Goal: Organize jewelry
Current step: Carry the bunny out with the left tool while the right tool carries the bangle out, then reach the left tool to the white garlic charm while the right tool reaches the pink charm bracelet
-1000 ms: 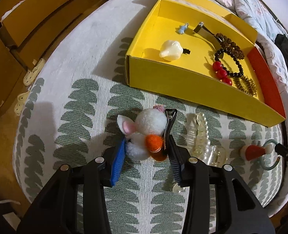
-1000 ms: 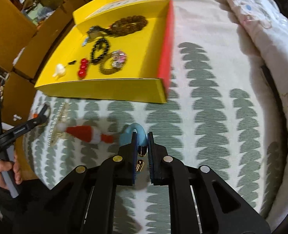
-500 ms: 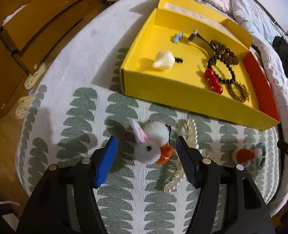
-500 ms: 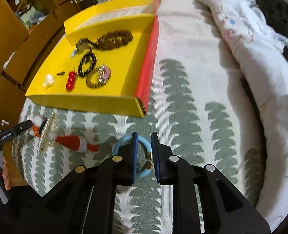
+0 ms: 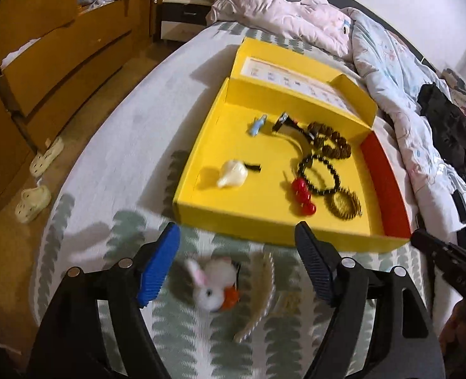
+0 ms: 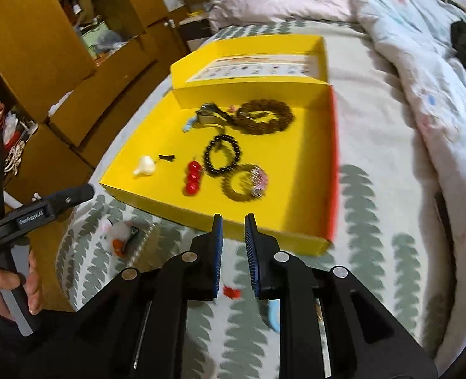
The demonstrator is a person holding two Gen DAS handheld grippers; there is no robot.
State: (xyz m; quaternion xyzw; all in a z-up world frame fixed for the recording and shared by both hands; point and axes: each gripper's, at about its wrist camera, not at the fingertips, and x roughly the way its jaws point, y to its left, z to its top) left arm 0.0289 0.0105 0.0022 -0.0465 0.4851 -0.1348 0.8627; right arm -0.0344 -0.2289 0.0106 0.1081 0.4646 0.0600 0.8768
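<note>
White bunny hair clip (image 5: 212, 287) lies on the bedspread (image 5: 182, 331) near the yellow box's (image 5: 233, 218) front edge, its ears pointing left. Left gripper (image 5: 237, 252), clamped on it a second ago, has just been opening and now hangs empty above it. Right gripper (image 6: 234, 230) is slightly parted, holding nothing.

Matt yellow cardboard box (image 5: 233, 221); glossy red round beads (image 5: 303, 193); fluffy white plush rabbit clip (image 5: 212, 284); woven leaf-print cloth bedcover (image 6: 374, 221); ribbed blue gripper pads (image 5: 158, 268).

The only lettering that reads stands on the left gripper (image 6: 75, 194), seen in the right wrist view well off to the left of the right gripper's jaws: white print along the side of its black finger, roughly "GenRobot", with a few smaller characters after it too small to make out. Beyond the jaws, the yellow box (image 6: 296, 221) has a printed chart on its raised flap; its rows are too blurred to read.
</note>
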